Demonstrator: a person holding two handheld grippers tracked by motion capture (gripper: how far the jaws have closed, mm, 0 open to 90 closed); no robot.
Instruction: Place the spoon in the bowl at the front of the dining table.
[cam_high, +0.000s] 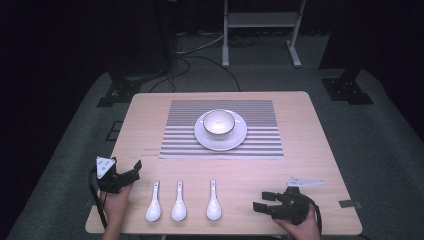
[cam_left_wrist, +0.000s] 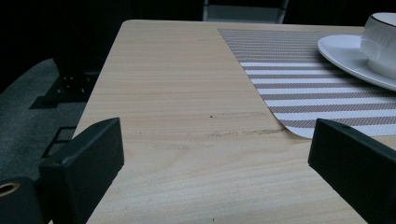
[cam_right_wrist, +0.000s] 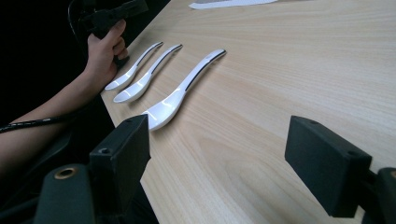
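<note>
The desk is pale matt wood grain, the striped mat looks woven, and the bowl, plate and spoons are glossy white ceramic.

In the left gripper view the picture's right edge cuts off the bowl and the plate beneath it; the mat under the plate is cropped there too.
</note>
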